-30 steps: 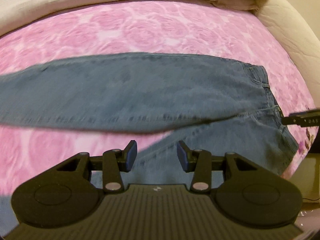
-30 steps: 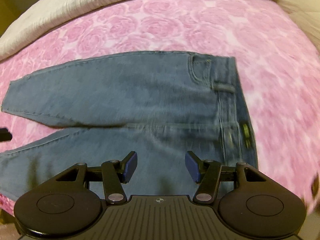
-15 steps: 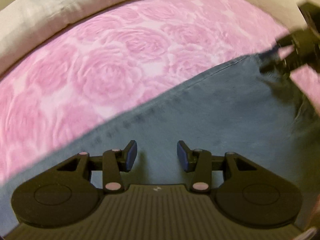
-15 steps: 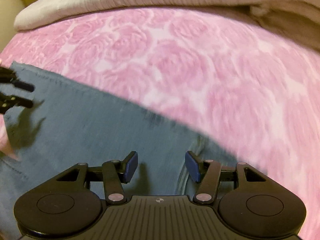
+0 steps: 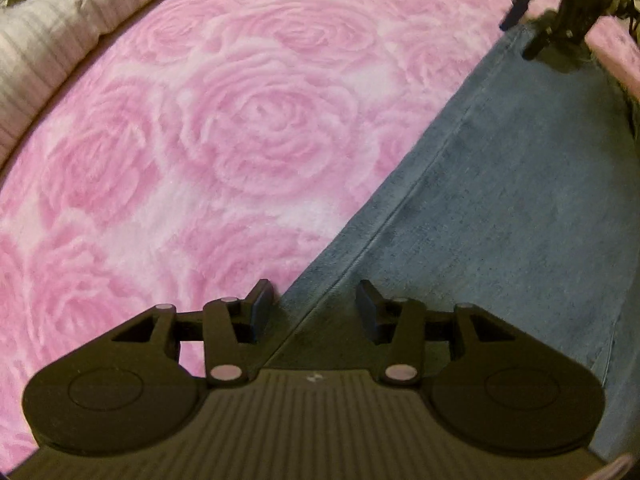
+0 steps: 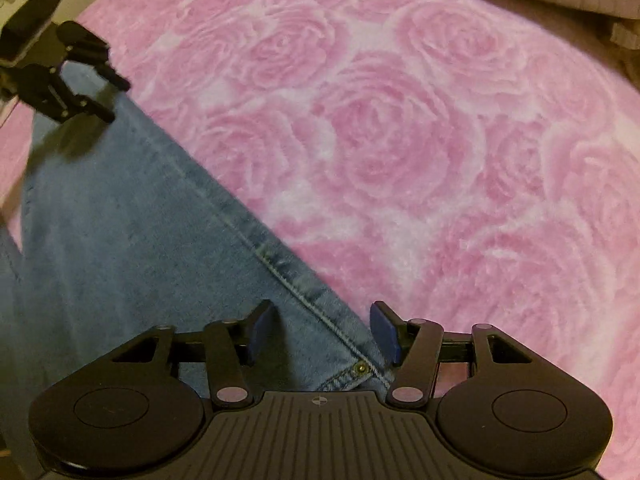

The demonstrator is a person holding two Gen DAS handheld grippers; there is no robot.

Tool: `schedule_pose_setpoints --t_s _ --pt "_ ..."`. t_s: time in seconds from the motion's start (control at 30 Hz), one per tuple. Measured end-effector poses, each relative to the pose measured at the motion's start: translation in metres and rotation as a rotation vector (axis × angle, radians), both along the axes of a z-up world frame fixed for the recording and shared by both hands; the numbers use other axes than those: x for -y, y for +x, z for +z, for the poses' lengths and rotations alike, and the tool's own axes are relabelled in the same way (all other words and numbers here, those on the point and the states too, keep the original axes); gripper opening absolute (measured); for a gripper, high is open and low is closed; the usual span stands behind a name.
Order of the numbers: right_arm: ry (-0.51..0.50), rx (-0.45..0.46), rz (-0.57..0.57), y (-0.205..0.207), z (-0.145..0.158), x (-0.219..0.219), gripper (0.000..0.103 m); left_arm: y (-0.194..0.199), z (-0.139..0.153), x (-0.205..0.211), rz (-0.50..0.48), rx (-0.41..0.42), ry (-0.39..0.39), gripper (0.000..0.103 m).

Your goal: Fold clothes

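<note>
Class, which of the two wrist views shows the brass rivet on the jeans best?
The right wrist view: the rivet glints on the jeans beside the stitched seam, just ahead of the camera. The left wrist view shows only plain denim and a seam, no rivet.

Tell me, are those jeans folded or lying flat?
Flat: the jeans lie spread on the pink blanket; no fold shows.

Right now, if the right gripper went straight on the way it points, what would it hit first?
Probably the jeans: their seamed edge lies between the open right gripper fingers, with the pink blanket just beside it.
</note>
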State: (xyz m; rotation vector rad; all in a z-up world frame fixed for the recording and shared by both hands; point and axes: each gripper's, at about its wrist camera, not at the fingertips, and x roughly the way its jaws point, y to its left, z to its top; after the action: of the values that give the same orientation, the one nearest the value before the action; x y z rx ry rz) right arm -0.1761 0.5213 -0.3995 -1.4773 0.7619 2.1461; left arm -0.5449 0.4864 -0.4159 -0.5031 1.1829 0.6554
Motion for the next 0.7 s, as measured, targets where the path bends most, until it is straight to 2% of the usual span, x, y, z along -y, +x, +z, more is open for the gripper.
schedule_pose_setpoints --t_s 0.03,0.07,0.1,0.13,0.17,0.2,0.23,0.33,0.47,0.53,0.6,0.67,0.7 --pt "0.004 0.016 0.020 -0.002 0.001 0.002 0.042 -0.001 -0.001 0.001 0.003 0.005 0.002 0.044" --pt "0.018 0.036 0.043 -0.004 0.002 0.005 0.037 0.000 -0.001 0.004 -0.012 0.006 0.014 0.039" --pt "0.019 0.044 0.050 -0.005 0.004 0.007 0.024 0.002 0.000 0.007 -0.036 0.004 0.027 0.029" --pt "0.021 0.051 0.056 -0.006 0.006 0.009 0.015 0.004 0.002 0.012 -0.059 0.001 0.041 0.021" --pt "0.039 0.055 0.059 -0.006 0.010 0.014 0.014 0.007 0.005 0.018 -0.071 -0.012 0.066 0.010" --pt "0.059 0.059 0.062 -0.006 0.014 0.018 0.012 0.009 0.009 0.026 -0.078 -0.028 0.095 0.006" --pt "0.092 0.067 0.068 -0.008 0.018 0.024 0.011 0.012 0.013 0.033 -0.085 -0.044 0.124 0.005" --pt "0.235 0.083 0.050 -0.011 0.044 0.053 0.011 0.010 0.042 0.065 -0.003 -0.044 0.250 0.004" --pt "0.485 0.115 0.024 -0.018 0.093 0.125 0.011 -0.006 0.106 0.138 0.180 0.072 0.367 0.004" --pt "0.596 0.135 0.012 -0.020 0.118 0.172 0.011 -0.012 0.133 0.182 0.241 0.129 0.364 0.004" --pt "0.653 0.143 -0.019 -0.018 0.138 0.226 0.011 -0.015 0.149 0.233 0.295 0.179 0.305 0.004" --pt "0.639 0.156 -0.056 -0.016 0.146 0.278 0.011 -0.015 0.141 0.279 0.335 0.197 0.199 0.004" --pt "0.593 0.187 -0.061 -0.017 0.142 0.303 0.012 -0.015 0.136 0.303 0.354 0.205 0.144 0.006"
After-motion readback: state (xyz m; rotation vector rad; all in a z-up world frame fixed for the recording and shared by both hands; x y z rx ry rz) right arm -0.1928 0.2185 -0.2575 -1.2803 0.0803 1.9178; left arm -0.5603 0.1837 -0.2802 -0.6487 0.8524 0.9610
